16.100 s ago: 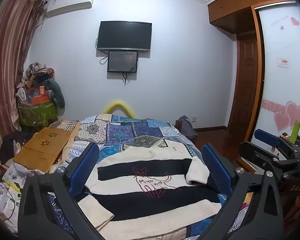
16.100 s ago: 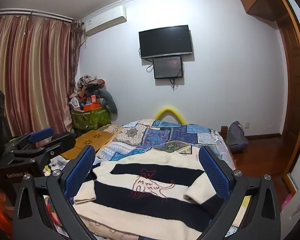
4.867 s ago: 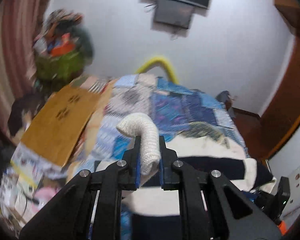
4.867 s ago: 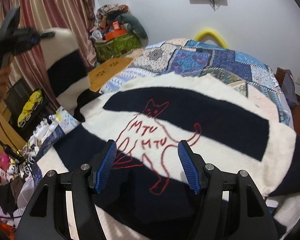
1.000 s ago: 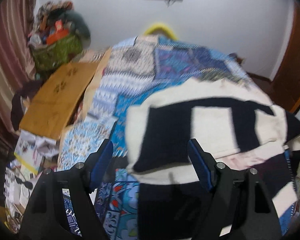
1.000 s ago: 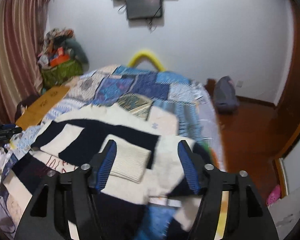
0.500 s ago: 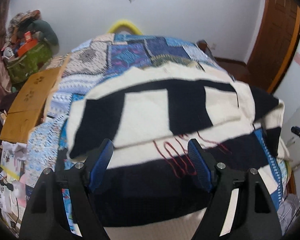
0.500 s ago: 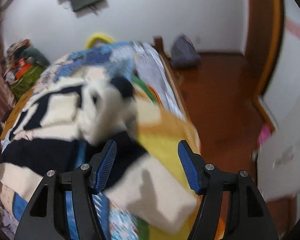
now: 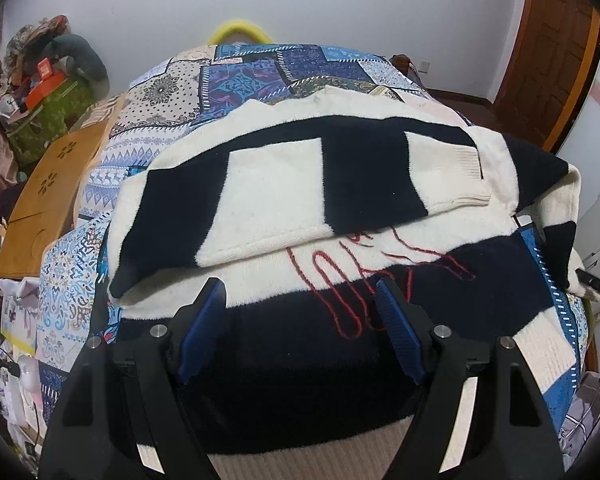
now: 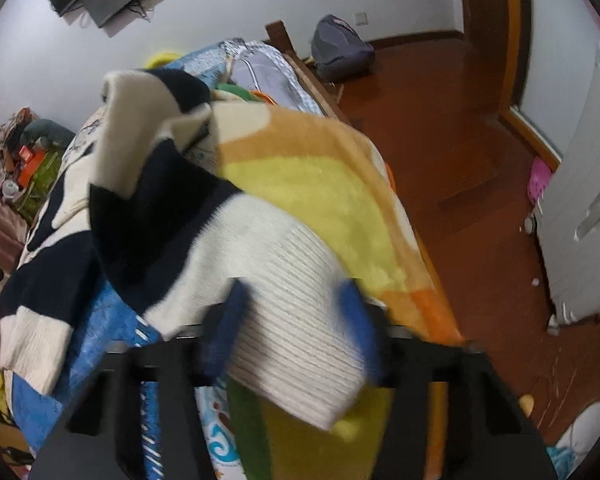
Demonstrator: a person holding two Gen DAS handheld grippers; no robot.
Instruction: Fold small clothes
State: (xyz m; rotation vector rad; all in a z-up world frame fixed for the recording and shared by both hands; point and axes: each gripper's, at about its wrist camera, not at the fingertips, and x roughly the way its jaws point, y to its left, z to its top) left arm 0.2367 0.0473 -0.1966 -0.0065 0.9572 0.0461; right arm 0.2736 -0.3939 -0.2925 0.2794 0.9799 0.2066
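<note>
A cream and navy striped sweater [image 9: 300, 360] with a red outline drawing lies spread on the bed. One sleeve [image 9: 272, 184] is folded across its chest. My left gripper [image 9: 300, 292] hovers open just above the lower navy stripe, with nothing between its fingers. In the right wrist view the other sleeve [image 10: 152, 240] hangs over the bed's side. Its ribbed cream cuff [image 10: 292, 320] lies between the blurred blue fingers of my right gripper [image 10: 292, 292]. Those jaws are closing around the cuff but still stand well apart, and the cuff is not squeezed.
A patchwork quilt [image 9: 240, 76] covers the bed, over a yellow and orange blanket [image 10: 320, 184] at the side. A wooden board [image 9: 48, 184] and a green basket [image 9: 48, 112] stand to the left. A backpack [image 10: 340, 52] rests on the wooden floor [image 10: 460, 160].
The right gripper swung down from over the bed to its side edge, and its fingers have narrowed around the cuff. The left gripper came lower and closer over the sweater, still open.
</note>
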